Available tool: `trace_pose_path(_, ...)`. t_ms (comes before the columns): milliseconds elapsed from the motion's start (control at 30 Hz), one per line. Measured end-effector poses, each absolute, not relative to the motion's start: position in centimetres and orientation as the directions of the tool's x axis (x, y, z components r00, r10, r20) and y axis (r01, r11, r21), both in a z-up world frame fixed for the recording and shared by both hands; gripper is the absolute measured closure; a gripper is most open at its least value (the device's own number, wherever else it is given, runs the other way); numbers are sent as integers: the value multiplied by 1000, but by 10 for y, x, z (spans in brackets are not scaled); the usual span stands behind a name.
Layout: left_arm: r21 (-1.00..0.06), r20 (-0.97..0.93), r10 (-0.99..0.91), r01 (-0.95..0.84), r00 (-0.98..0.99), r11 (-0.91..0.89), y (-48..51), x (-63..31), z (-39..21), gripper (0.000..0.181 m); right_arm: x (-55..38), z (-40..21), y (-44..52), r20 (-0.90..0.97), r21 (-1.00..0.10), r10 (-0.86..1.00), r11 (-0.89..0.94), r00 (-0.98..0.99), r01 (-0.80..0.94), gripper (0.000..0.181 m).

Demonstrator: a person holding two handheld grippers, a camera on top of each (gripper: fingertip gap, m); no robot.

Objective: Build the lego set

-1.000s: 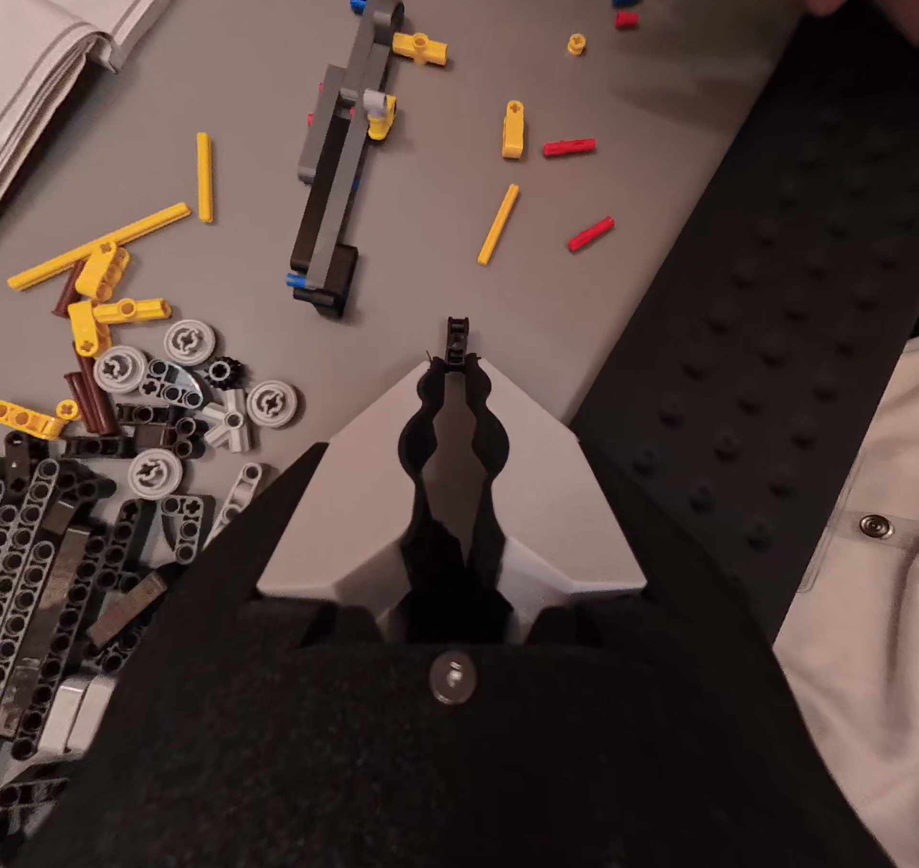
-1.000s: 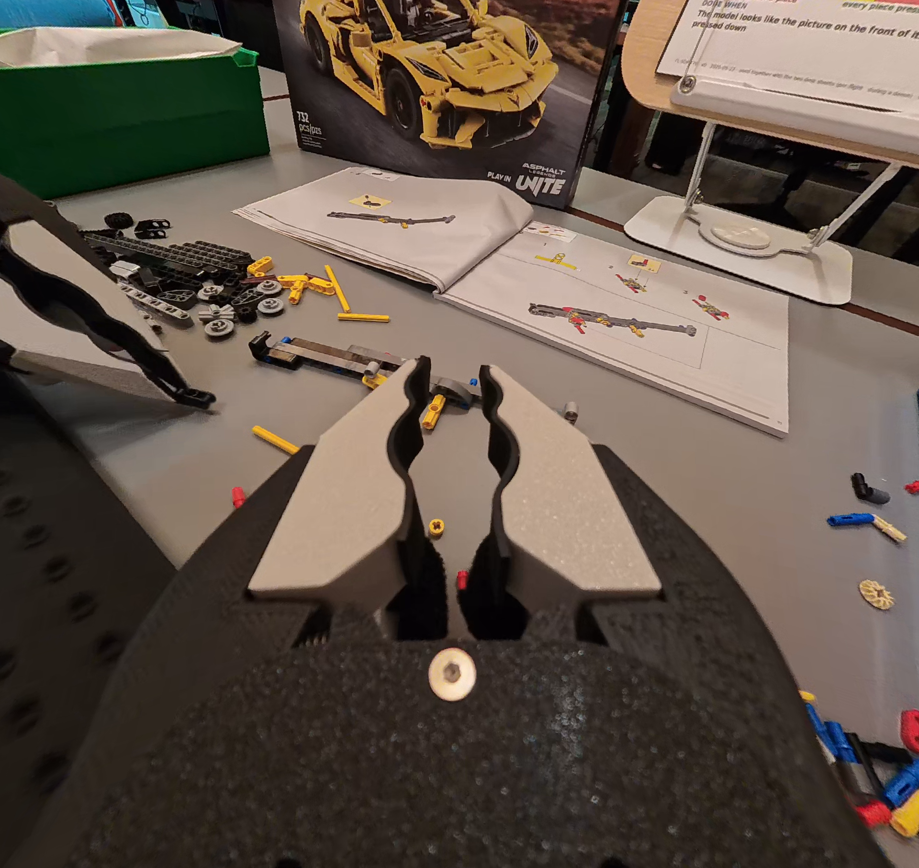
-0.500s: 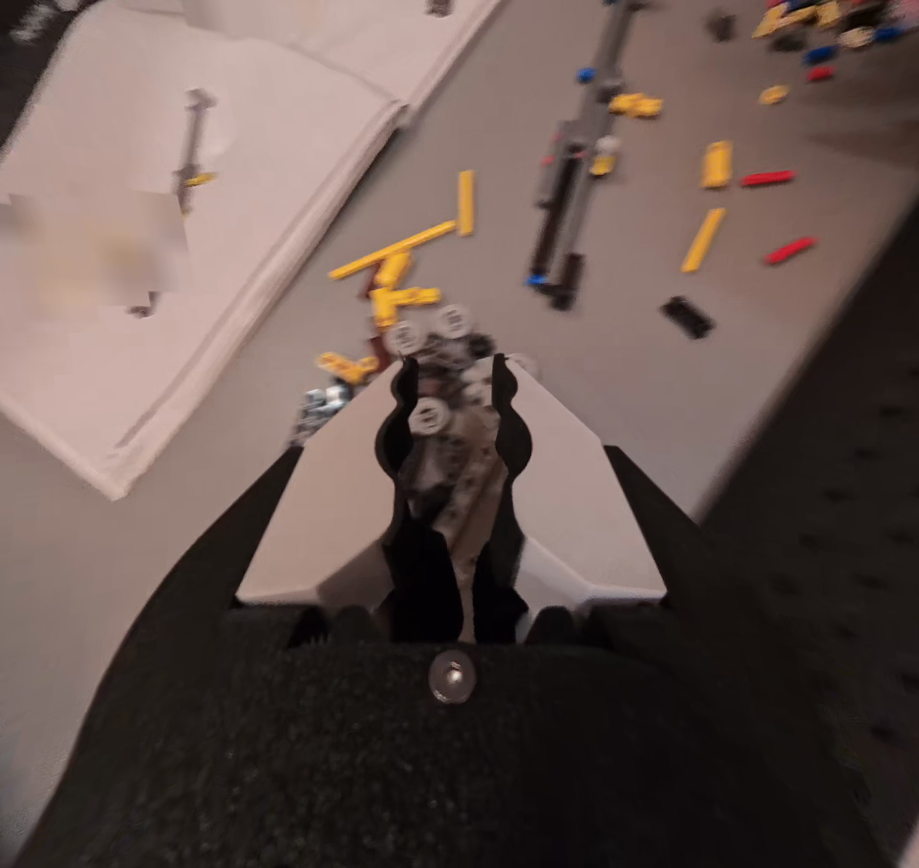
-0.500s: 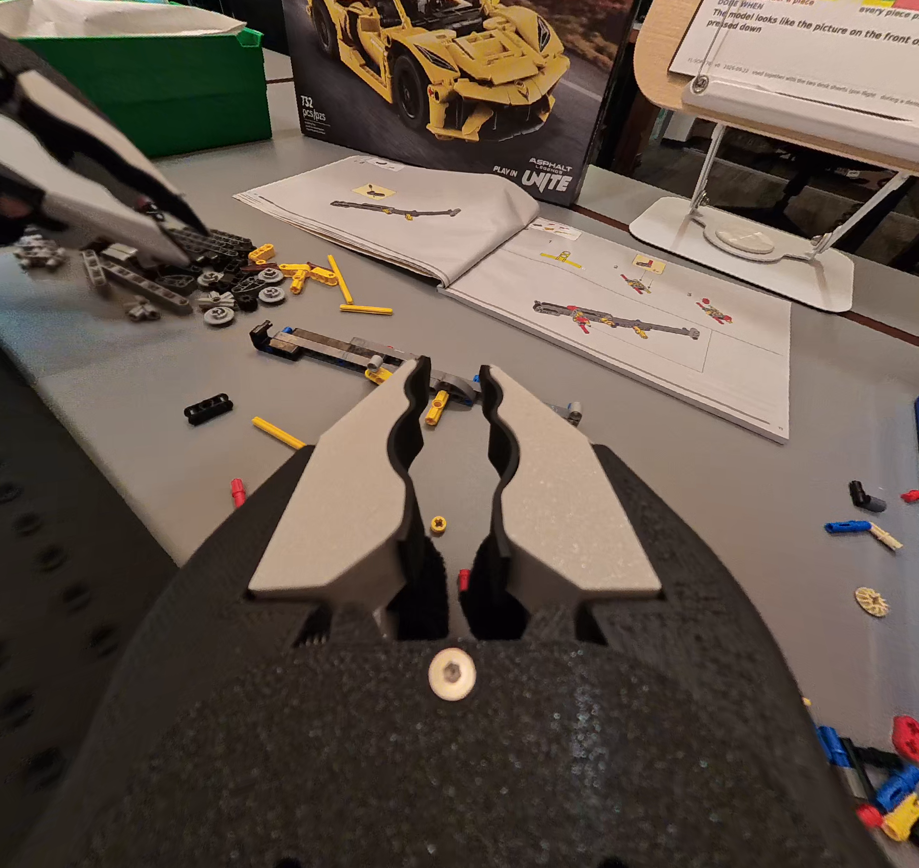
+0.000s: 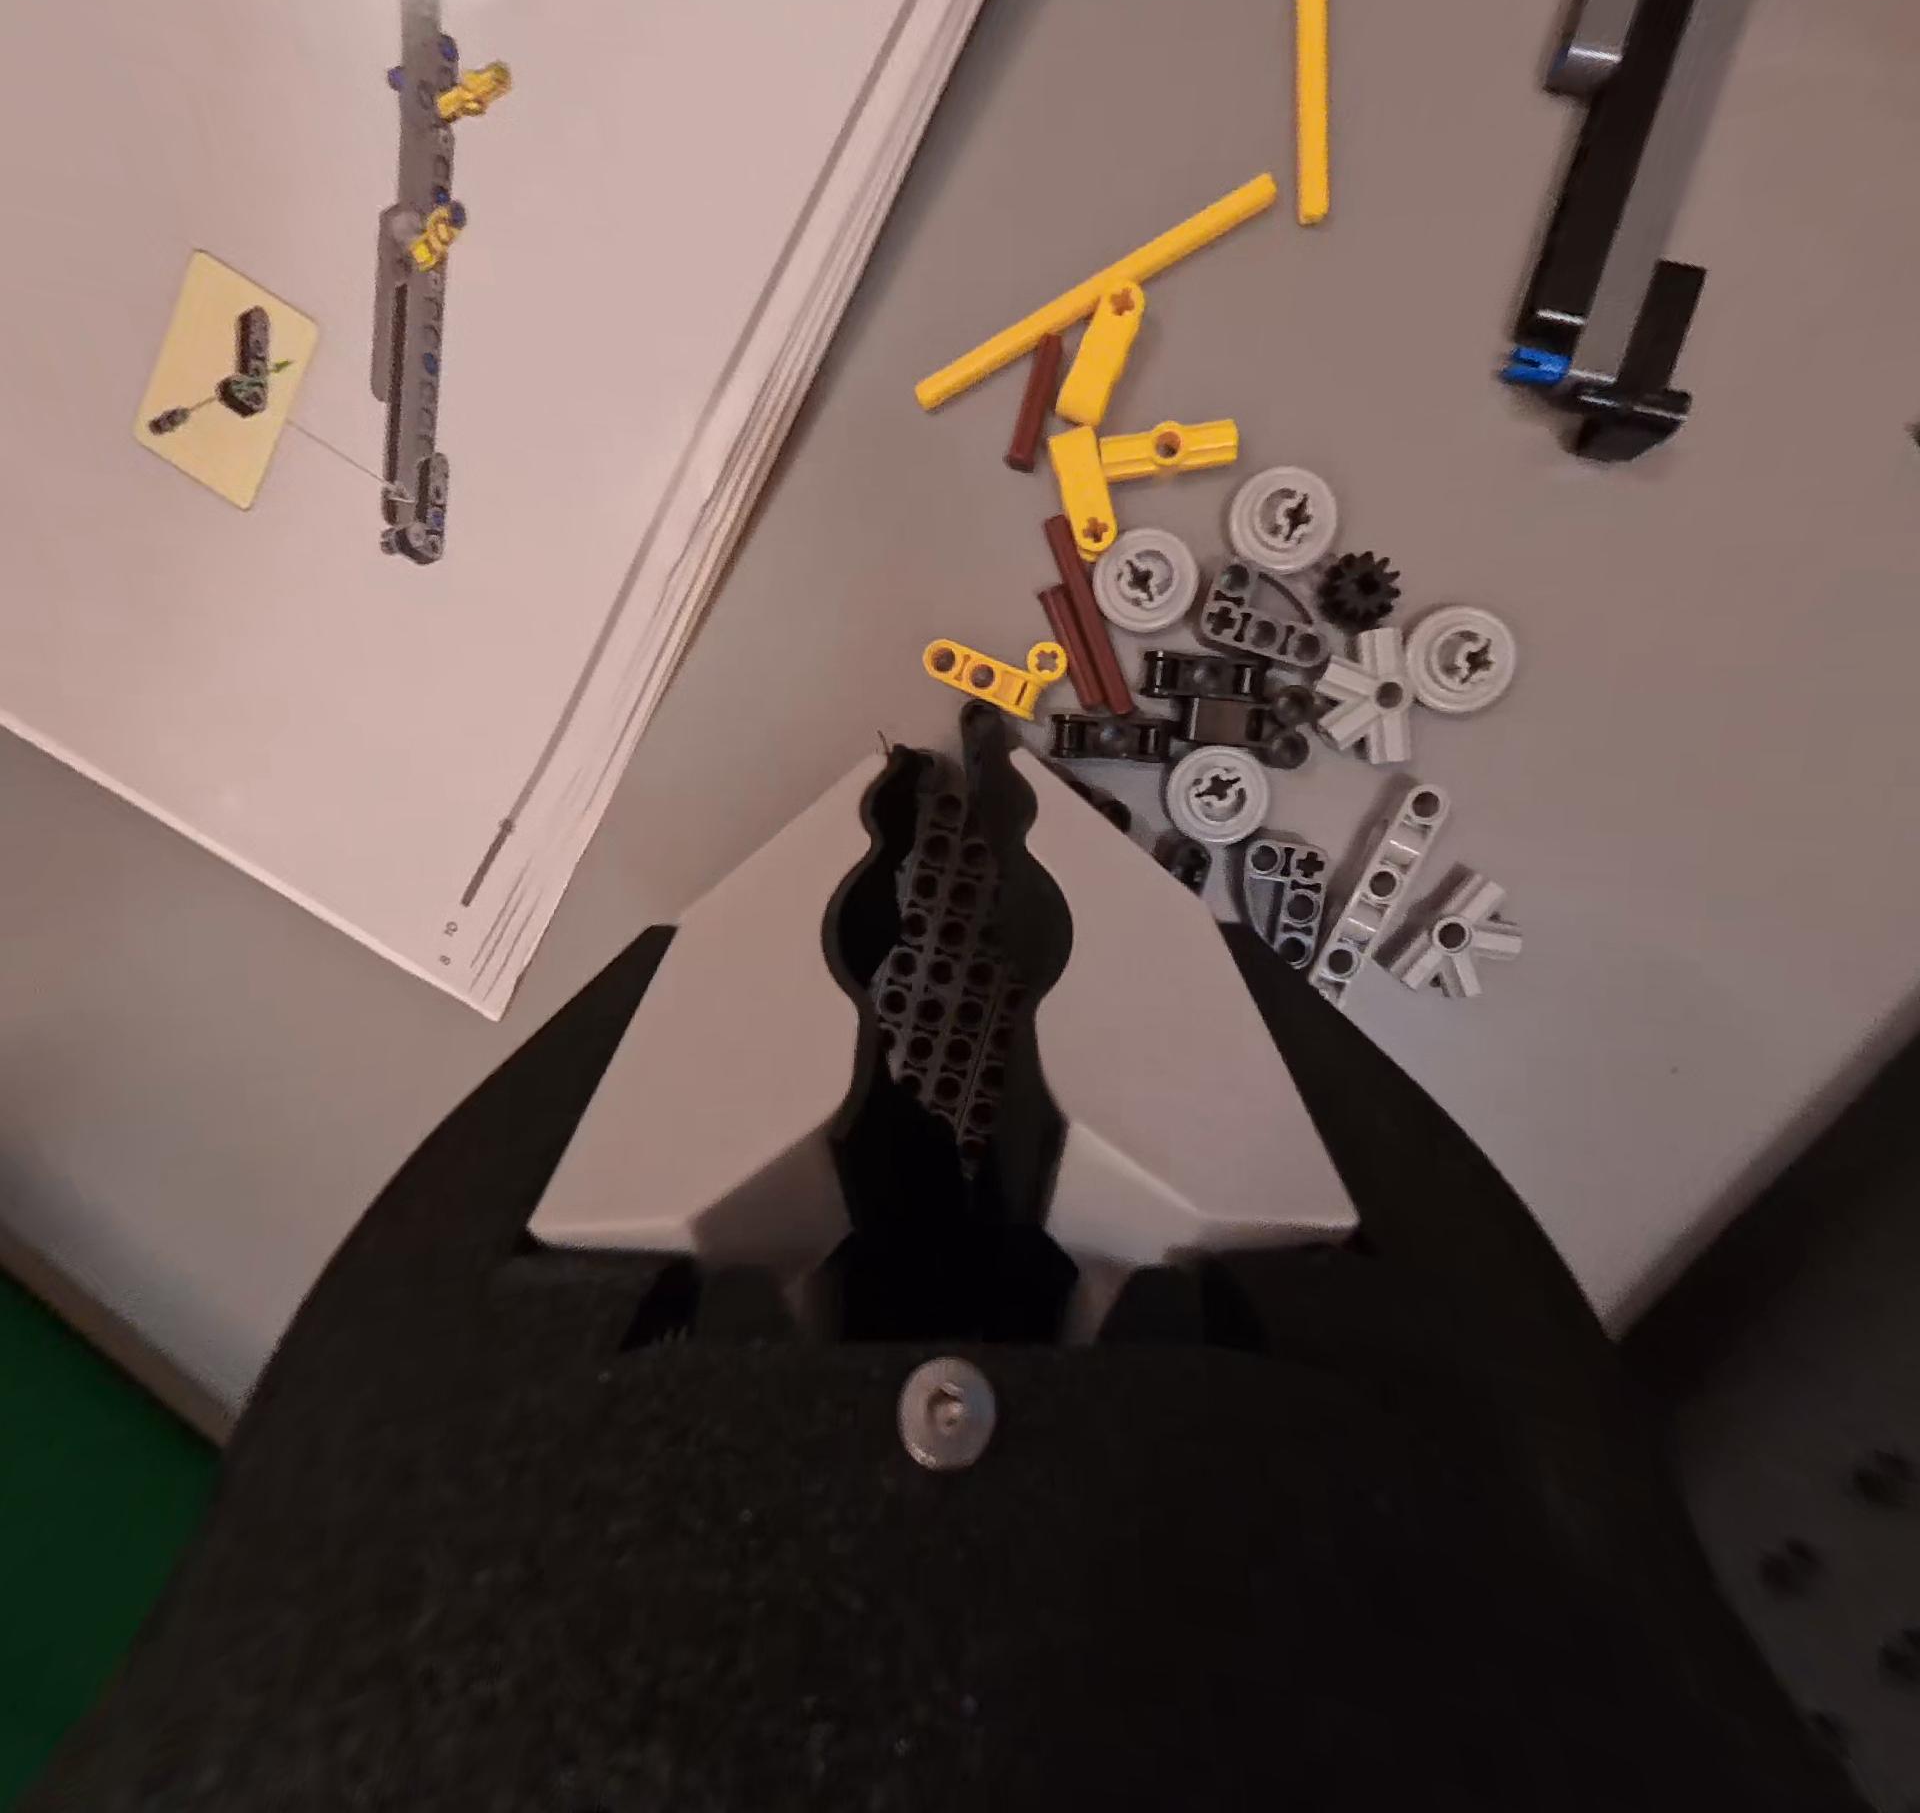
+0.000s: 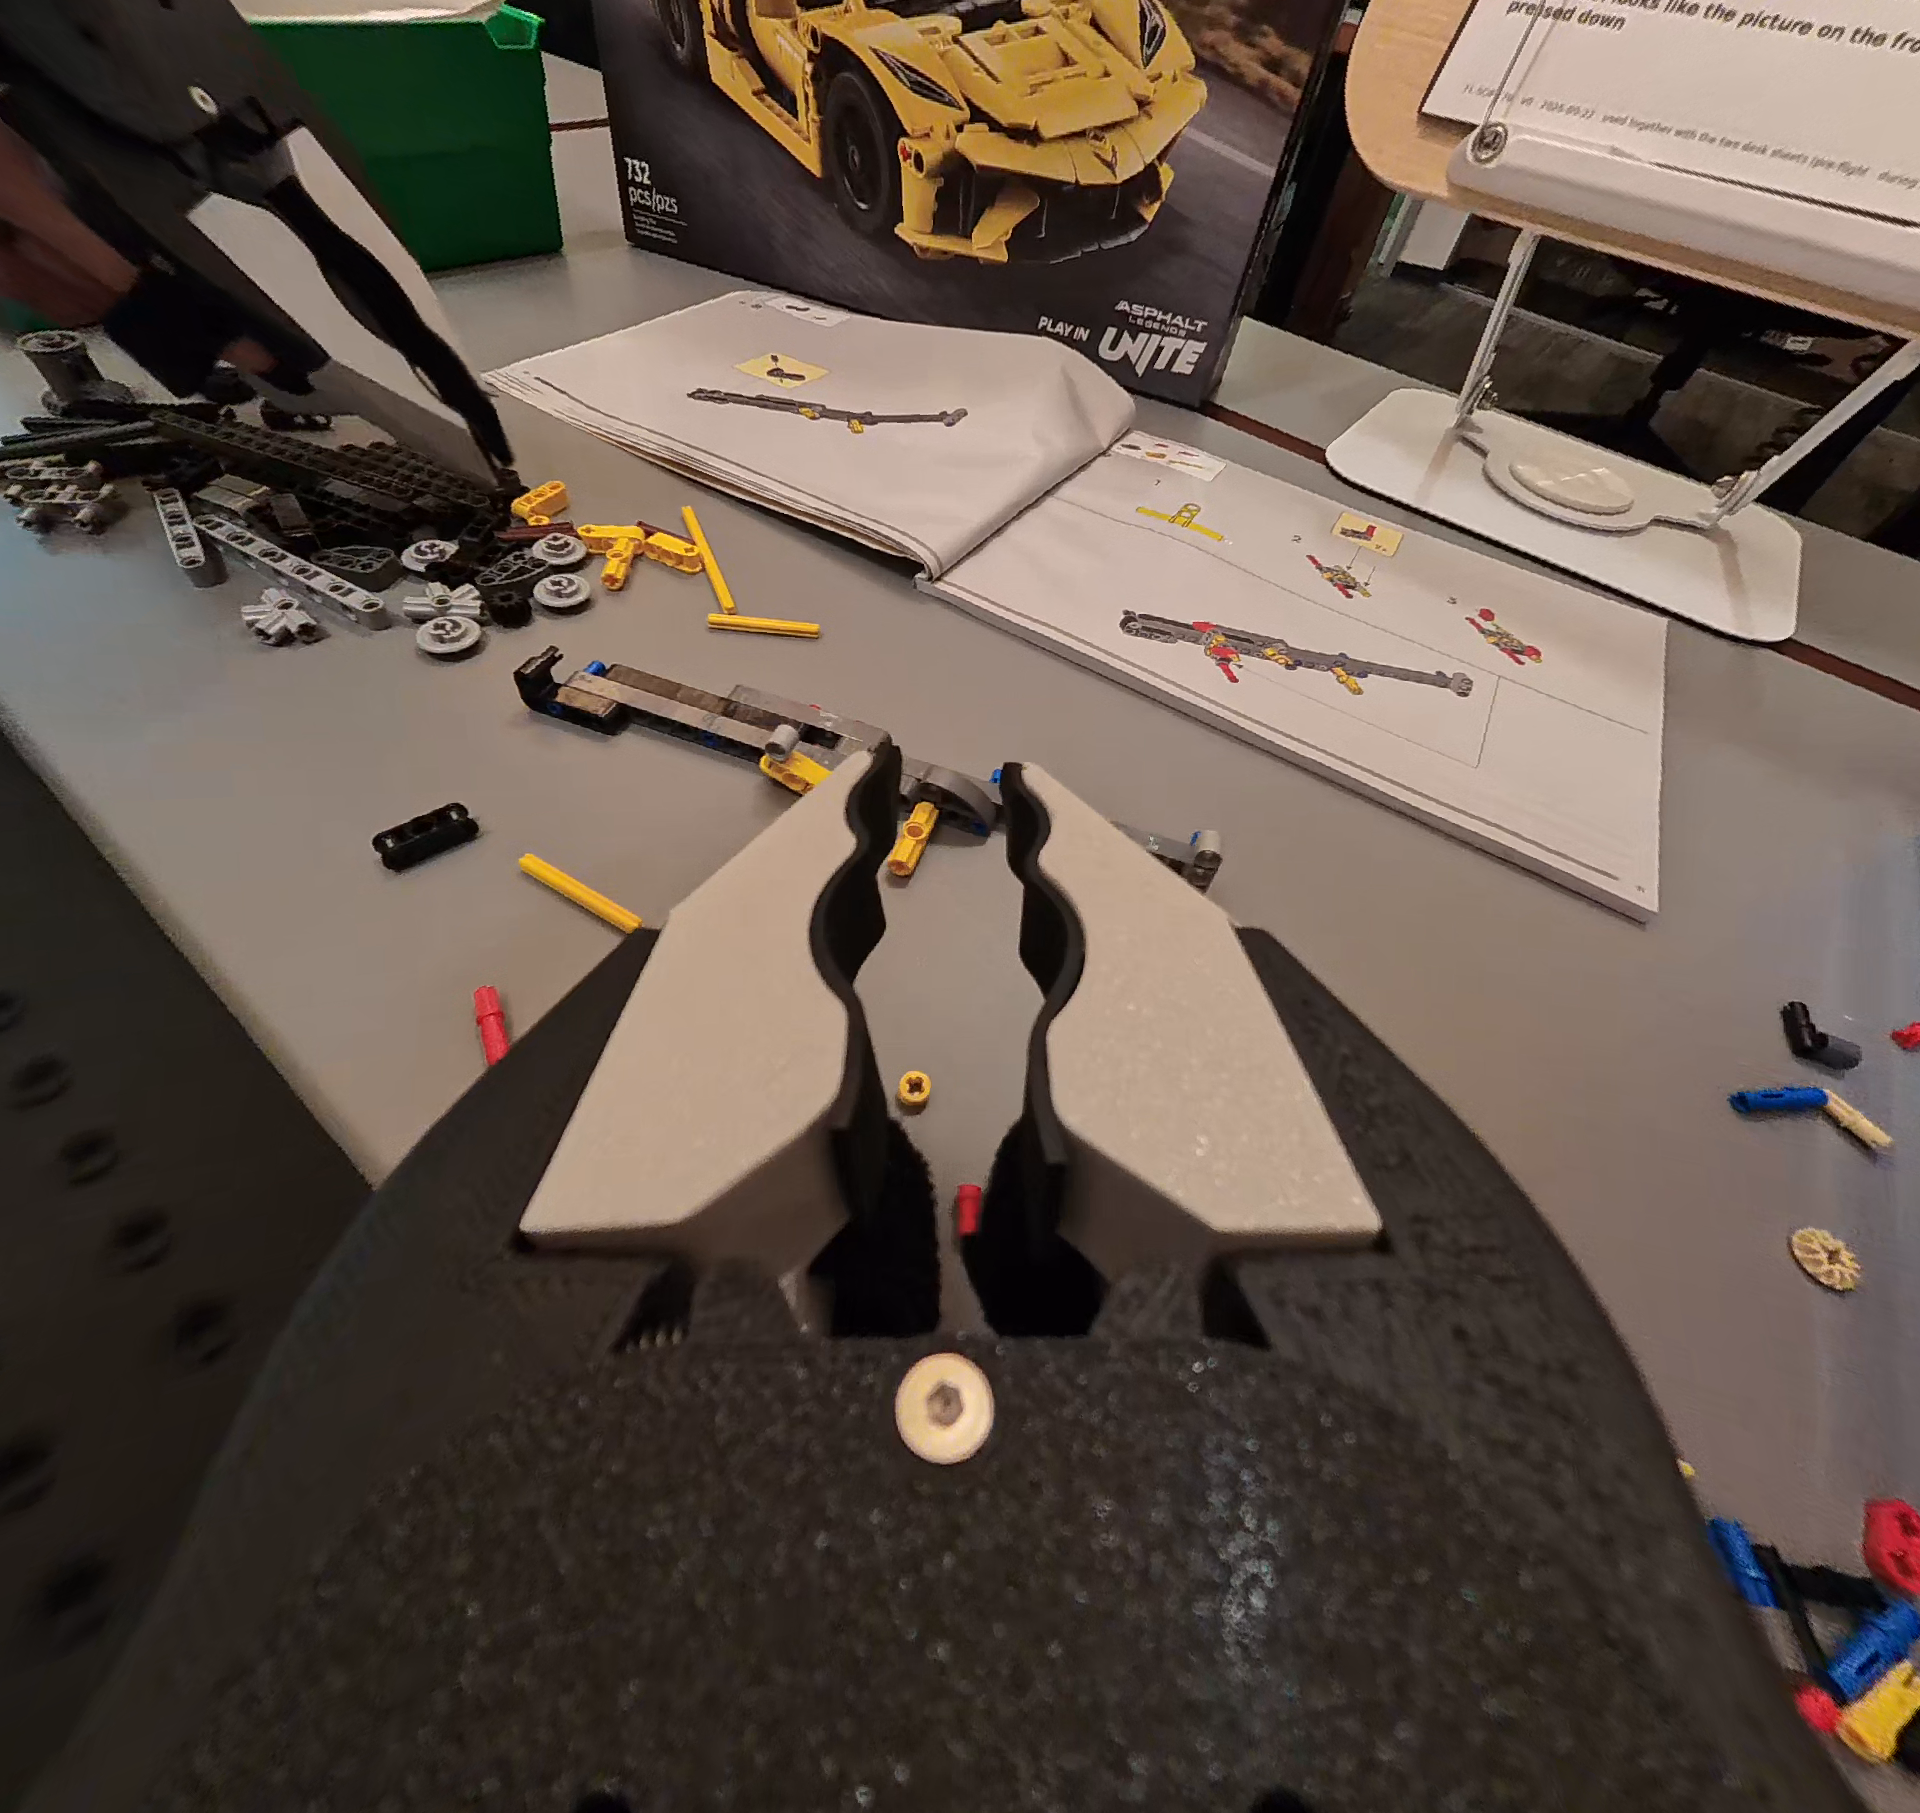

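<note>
My left gripper (image 5: 951, 761) is down on a pile of dark grey and black beams (image 6: 312, 464), its jaws drawn close on the end of a black beam (image 5: 980, 724) that sticks out past the tips. It also shows at the far left of the right wrist view (image 6: 499, 470). My right gripper (image 6: 945, 776) is open and empty, low over the table. The long grey and black assembly (image 6: 675, 698) lies just beyond its tips and also shows in the left wrist view (image 5: 1621, 205). A small black beam (image 6: 426, 833) lies loose on the table.
The open instruction booklet (image 6: 1299, 641) lies behind the assembly. The set's box (image 6: 935, 101) and a green bin (image 6: 436, 122) stand at the back, a white sheet stand (image 6: 1558, 485) at back right. Grey wheels and yellow axles (image 5: 1288, 516) lie beside the pile, small pins (image 6: 1808, 1103) at right, a black mat (image 6: 125, 1140) in front. Left tips to right tips: about 30 cm.
My left gripper let go of the small black beam, which now lies on the table. It moved left to the beam pile and narrowed its jaws there. The right gripper barely moved.
</note>
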State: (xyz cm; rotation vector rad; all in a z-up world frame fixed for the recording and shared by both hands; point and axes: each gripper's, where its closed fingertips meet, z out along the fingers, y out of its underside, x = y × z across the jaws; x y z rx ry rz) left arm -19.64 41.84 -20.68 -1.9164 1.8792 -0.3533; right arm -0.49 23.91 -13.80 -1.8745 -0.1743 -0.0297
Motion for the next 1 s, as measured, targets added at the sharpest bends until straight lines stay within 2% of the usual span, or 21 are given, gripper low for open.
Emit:
trace_pose_path(200,-457,-123,-992,-888,13,45,417,-195,-208,176,-6,-140,240,116,-941,111,-306,987,145,163)
trace_pose_path(400,-480,-107,-994,-876,9,44,412,-189,-201,173,-7,-142,240,135,-937,112,-310,985,163,163)
trace_pose_path(533,-445,-77,-997,-895,24,13,413,-192,-208,174,-8,-142,240,146,-934,114,-313,983,175,164)
trace_pose_path(633,-459,-11,-998,-887,61,-49,412,-191,-209,176,-8,-143,240,160,-931,115,-313,980,189,164)
trace_pose_path(833,-458,-54,-995,-888,80,-46,420,-192,-208,179,-9,-144,241,194,-923,114,-316,974,221,166)
trace_pose_path(1000,-521,-78,-993,-852,94,-39,423,-188,-192,180,-10,-145,241,218,-917,110,-316,970,242,168)
